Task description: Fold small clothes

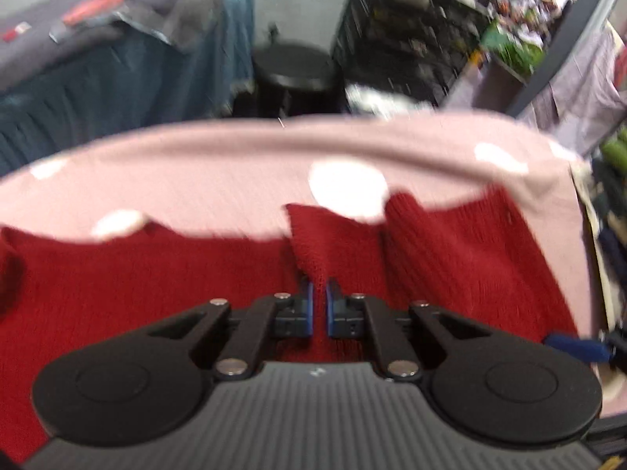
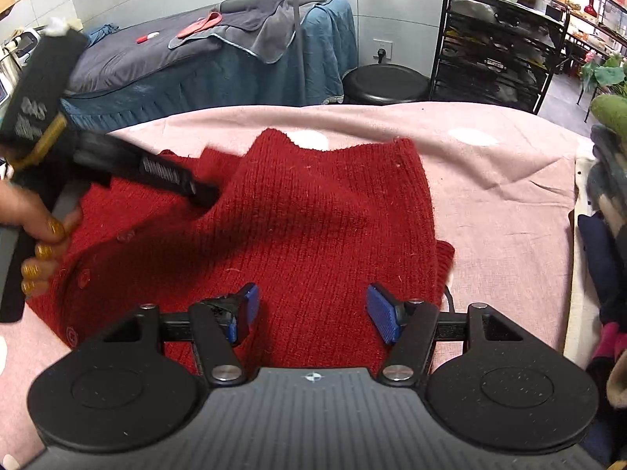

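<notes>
A red knitted sweater (image 2: 298, 219) lies on a pink cloth with white dots (image 2: 497, 180). My left gripper (image 1: 319, 293) is shut on a raised fold of the red sweater (image 1: 317, 239) and lifts it a little off the cloth; in the right wrist view its tips (image 2: 203, 196) are buried in the knit at the left. My right gripper (image 2: 311, 307) is open and empty, low over the sweater's near edge, its blue pads either side of the knit. The sweater's right part is folded over, with a sleeve end (image 2: 443, 262) showing under it.
A pile of other clothes (image 2: 607, 243) lies along the right edge of the cloth. Behind stand a blue-skirted bed with grey covers (image 2: 203, 55), a black round stool (image 2: 386, 82) and a black metal shelf (image 2: 497, 43).
</notes>
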`<state>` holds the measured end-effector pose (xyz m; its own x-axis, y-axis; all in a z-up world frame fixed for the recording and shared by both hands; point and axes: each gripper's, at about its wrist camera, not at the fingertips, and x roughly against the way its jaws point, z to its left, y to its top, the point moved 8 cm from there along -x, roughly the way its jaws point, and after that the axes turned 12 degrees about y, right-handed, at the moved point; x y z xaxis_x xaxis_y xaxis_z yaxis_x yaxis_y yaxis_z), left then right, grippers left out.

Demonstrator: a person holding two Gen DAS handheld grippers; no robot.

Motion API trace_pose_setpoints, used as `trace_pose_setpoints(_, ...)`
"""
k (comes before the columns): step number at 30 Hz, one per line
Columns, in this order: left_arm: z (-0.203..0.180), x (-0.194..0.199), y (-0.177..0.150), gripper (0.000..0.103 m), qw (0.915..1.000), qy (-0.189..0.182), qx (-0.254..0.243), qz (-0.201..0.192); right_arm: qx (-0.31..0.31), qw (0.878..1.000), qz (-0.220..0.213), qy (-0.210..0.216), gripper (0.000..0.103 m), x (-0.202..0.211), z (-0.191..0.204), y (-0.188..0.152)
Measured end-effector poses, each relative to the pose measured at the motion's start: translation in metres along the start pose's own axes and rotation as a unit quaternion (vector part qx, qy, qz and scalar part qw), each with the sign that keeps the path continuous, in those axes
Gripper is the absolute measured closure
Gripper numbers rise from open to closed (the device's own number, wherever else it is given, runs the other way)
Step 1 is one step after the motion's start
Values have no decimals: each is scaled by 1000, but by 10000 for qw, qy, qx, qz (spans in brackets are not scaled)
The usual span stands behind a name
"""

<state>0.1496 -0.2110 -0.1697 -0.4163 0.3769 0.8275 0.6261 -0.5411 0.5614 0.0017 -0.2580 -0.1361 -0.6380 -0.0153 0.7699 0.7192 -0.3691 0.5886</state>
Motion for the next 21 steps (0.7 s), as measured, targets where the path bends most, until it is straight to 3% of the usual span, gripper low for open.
trace_pose_setpoints(4, 34, 19, 18, 97, 9983, 313, 349, -359, -56, 10000, -6, -1, 3, -2, -1, -1)
trace_pose_setpoints(7, 54, 0, 11, 85, 9978, 500, 419, 98, -80, 10000, 16, -4, 2, -4, -3, -3)
trace_pose_setpoints(9, 65, -9, 3, 84, 9963, 767, 304, 255, -93, 9999, 32, -22, 1, -4, -2, -3)
trace_pose_setpoints(13, 83, -2, -9, 56, 9932, 1161, 97, 55, -32, 10000, 39, -43, 2, -2, 0, -2)
trace_pose_setpoints(17, 112, 11, -21, 55, 9827, 1818, -340, -76, 22, 9996, -233, -164, 2, 10, -1, 3)
trace_pose_setpoints(21, 172, 12, -26, 55, 9706, 2398, -130, 123, -89, 9991, -319, -272, 2, 23, 1, -2)
